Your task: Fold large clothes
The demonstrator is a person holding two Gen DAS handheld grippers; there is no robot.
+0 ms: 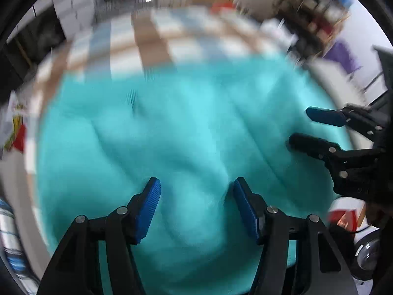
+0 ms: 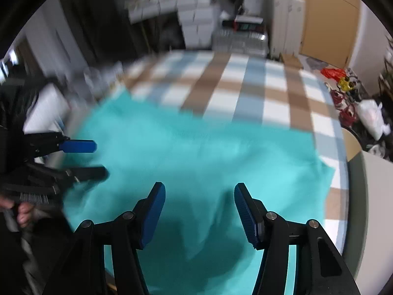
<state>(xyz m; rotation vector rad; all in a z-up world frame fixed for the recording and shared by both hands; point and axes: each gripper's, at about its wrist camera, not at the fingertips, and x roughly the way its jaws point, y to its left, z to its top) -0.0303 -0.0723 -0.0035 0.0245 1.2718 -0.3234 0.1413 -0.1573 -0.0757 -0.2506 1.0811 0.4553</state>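
Observation:
A large turquoise garment [image 1: 186, 132] lies spread on a table with a brown, blue and white checked cloth [image 1: 152, 39]. My left gripper [image 1: 196, 184] hangs over its near part, open, with nothing between its blue pads. At the right edge of the left wrist view, my right gripper [image 1: 298, 127] reaches in over the garment, open. In the right wrist view the same garment [image 2: 201, 152] fills the middle. My right gripper [image 2: 199, 189] is open above it with nothing between the pads. My left gripper [image 2: 99, 158] shows at the left, open, a person's hand [image 2: 22, 215] holding it.
The checked cloth [image 2: 245, 88] runs on bare beyond the garment. Bags and red and yellow items [image 2: 343, 83] lie past the table's far right edge. White cabinets [image 2: 287, 22] and drawers stand behind. Shelves with clutter [image 1: 316, 7] are at the upper right.

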